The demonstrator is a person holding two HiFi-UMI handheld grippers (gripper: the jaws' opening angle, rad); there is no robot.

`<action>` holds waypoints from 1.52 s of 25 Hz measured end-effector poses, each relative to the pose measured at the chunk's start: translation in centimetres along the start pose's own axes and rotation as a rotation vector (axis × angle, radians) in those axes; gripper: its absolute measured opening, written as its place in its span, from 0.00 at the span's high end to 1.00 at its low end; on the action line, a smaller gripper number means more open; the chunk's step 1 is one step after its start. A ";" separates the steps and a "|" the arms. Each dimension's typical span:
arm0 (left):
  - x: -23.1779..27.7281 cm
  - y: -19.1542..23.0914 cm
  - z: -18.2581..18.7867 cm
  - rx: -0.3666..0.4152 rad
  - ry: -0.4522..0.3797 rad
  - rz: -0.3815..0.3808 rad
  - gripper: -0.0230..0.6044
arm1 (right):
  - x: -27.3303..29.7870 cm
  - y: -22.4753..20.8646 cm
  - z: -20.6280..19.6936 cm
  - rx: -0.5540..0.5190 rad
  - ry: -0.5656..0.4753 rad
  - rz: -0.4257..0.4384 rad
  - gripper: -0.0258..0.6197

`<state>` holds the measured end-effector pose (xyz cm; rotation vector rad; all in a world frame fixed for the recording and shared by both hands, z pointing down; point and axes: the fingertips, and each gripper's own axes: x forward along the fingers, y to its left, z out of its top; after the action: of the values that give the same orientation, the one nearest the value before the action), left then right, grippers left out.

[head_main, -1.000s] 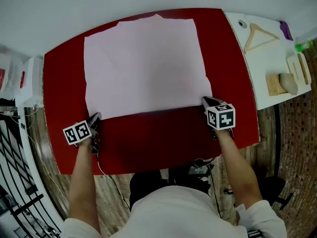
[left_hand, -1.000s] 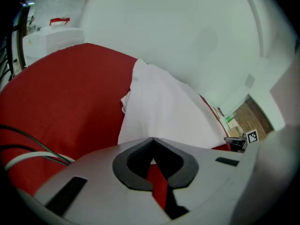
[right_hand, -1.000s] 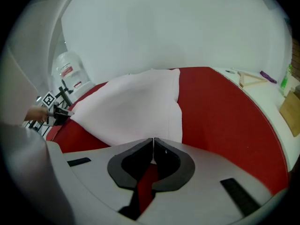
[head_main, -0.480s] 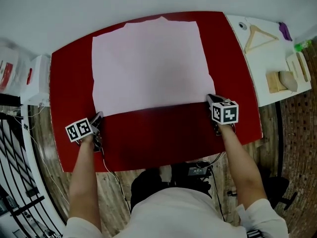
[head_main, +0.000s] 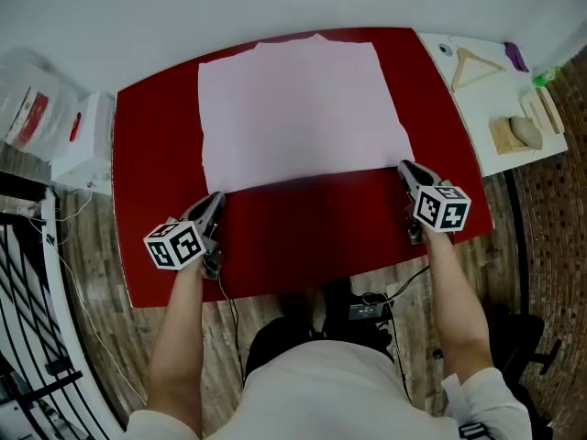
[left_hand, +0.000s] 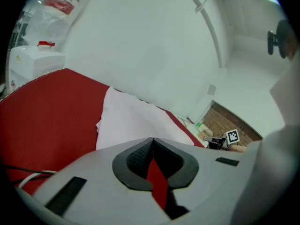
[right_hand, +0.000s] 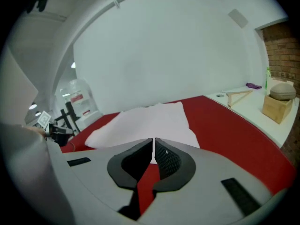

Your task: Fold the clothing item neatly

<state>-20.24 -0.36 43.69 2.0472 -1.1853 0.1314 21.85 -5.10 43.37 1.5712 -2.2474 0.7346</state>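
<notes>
A pale pink cloth (head_main: 303,108) lies spread flat on the red table (head_main: 303,236). My left gripper (head_main: 215,200) hovers just off the cloth's near left corner, jaws shut, with only red table showing behind the pads. My right gripper (head_main: 404,166) is at the near right corner, its jaws closed to a hairline, and no fabric shows between them. In the left gripper view the cloth (left_hand: 136,121) lies beyond the closed left gripper (left_hand: 152,139). In the right gripper view the cloth (right_hand: 145,121) also lies past the right gripper (right_hand: 153,142).
A white side table (head_main: 468,108) at the right carries a wooden hanger (head_main: 477,62), a wooden block with a rounded stone-like object (head_main: 525,131) and small items. A white box (head_main: 87,145) and a plastic bag (head_main: 32,108) sit at the left. Cables (head_main: 367,305) hang below the table's front edge.
Both grippers have lifted off the table at the cloth's near corners, and their marker cubes look larger. The cloth stays flat. The head view has shifted.
</notes>
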 end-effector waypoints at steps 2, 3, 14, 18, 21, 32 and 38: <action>-0.9 -2.3 0.2 0.022 -0.032 -0.050 0.96 | -1.4 2.4 0.4 0.025 -0.055 0.046 0.93; -1.3 -3.3 0.1 0.030 -0.042 -0.071 0.96 | -2.1 3.4 0.4 0.036 -0.076 0.066 0.93; -7.2 -10.5 -2.5 0.097 -0.089 -0.241 0.96 | -9.0 14.3 0.4 0.103 -0.200 0.267 0.93; -9.3 -11.8 -3.5 0.097 -0.109 -0.268 0.96 | -11.6 16.9 -0.8 0.122 -0.206 0.314 0.93; -10.6 -12.7 -4.1 0.090 -0.112 -0.278 0.96 | -13.1 18.6 -1.6 0.155 -0.205 0.351 0.93; -14.7 -15.1 -5.9 0.096 -0.118 -0.217 0.96 | -16.7 18.8 -2.2 0.091 -0.184 0.278 0.93; -15.5 -18.7 -7.5 0.099 -0.135 -0.196 0.96 | -18.0 16.9 -2.9 0.102 -0.117 0.288 0.93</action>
<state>-12.45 20.79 31.95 2.2772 -1.0689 -0.0440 12.33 15.19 32.48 1.3807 -2.5948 0.8649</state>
